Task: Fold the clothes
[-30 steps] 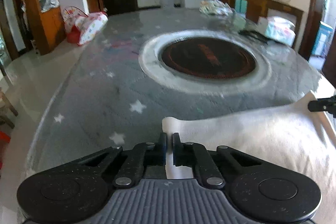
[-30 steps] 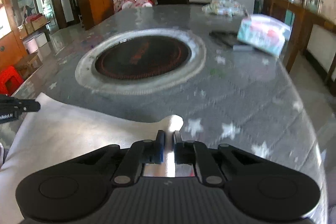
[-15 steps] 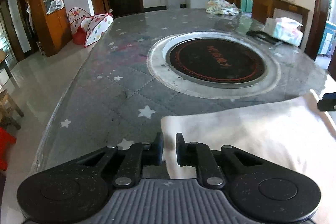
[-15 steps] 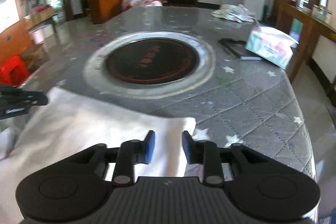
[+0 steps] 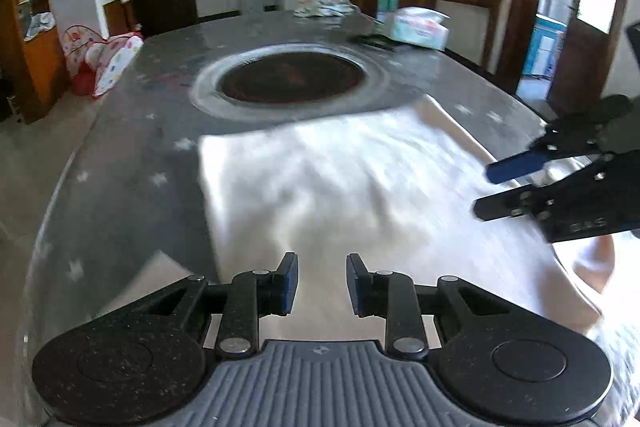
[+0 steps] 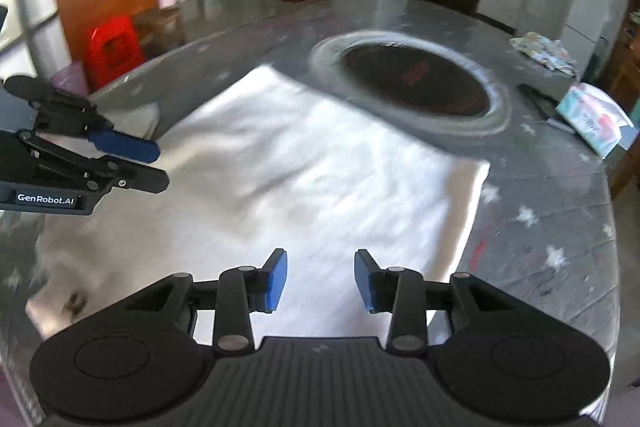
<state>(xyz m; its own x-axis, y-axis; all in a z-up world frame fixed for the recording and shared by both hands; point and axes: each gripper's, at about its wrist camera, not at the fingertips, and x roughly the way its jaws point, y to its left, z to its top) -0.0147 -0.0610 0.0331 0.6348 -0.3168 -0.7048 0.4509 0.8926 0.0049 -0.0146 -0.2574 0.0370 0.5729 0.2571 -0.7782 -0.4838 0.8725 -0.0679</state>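
left wrist: down-forward | right wrist: down-forward | shared: white cloth (image 5: 340,179)

One cloth (image 5: 340,179) lies on one table (image 5: 120,155). Two grippers are visible: left (image 5: 318,283) and right (image 6: 320,281). One tissue pack (image 5: 418,27) is present.

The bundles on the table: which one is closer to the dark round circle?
The boxy pastel pack: it sits nearer the dark circle. The crumpled patterned bundle lies farther, toward the fridge.
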